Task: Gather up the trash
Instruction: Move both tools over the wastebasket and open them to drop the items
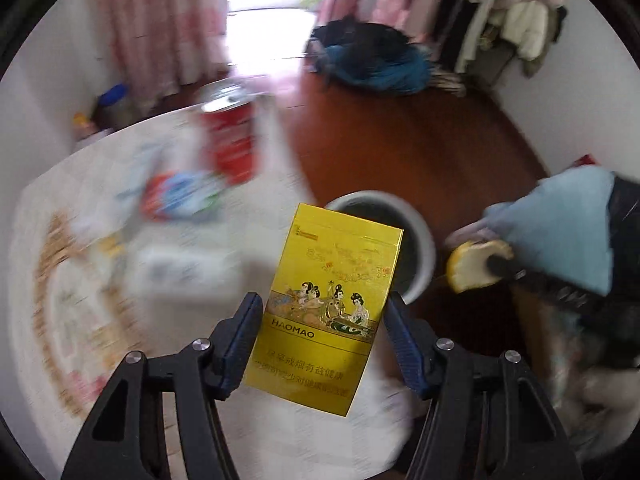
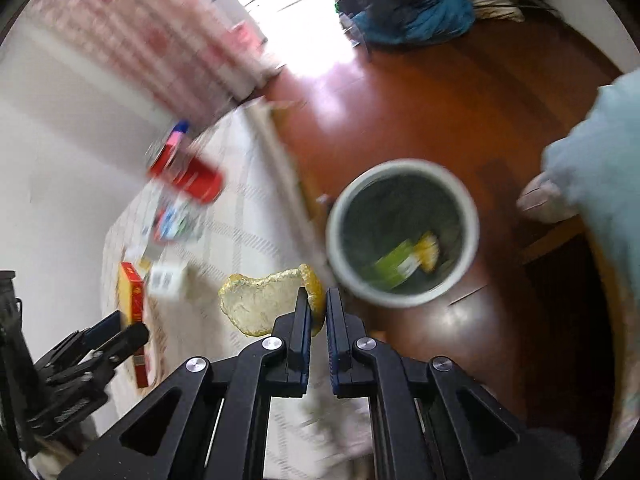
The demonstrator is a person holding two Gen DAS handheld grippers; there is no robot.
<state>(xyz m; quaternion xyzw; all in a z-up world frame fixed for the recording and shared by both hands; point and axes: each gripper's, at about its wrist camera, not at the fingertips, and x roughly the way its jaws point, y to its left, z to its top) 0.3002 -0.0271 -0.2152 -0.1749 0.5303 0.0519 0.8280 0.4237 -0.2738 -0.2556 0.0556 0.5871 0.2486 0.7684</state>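
My left gripper (image 1: 320, 304) is shut on a yellow HAOMAO cigarette pack (image 1: 332, 304) and holds it upright in the air, near the table's edge and short of the white waste bin (image 1: 420, 236). My right gripper (image 2: 318, 300) is shut on a piece of yellow fruit peel (image 2: 264, 300), also seen in the left wrist view (image 1: 476, 264), held just left of the bin (image 2: 472, 220). The bin stands on the wooden floor and holds a green wrapper (image 2: 396, 264) and yellow scraps. The left gripper (image 2: 104, 336) shows at the lower left of the right wrist view.
On the white tablecloth (image 1: 72, 200) lie a red can (image 1: 232, 136), a blue and red wrapper (image 1: 180, 196), a red box (image 2: 134, 300) and white paper (image 2: 166, 280). A pile of dark and blue clothes (image 1: 376, 60) lies on the floor behind. A person's light blue sleeve (image 1: 568, 224) is at right.
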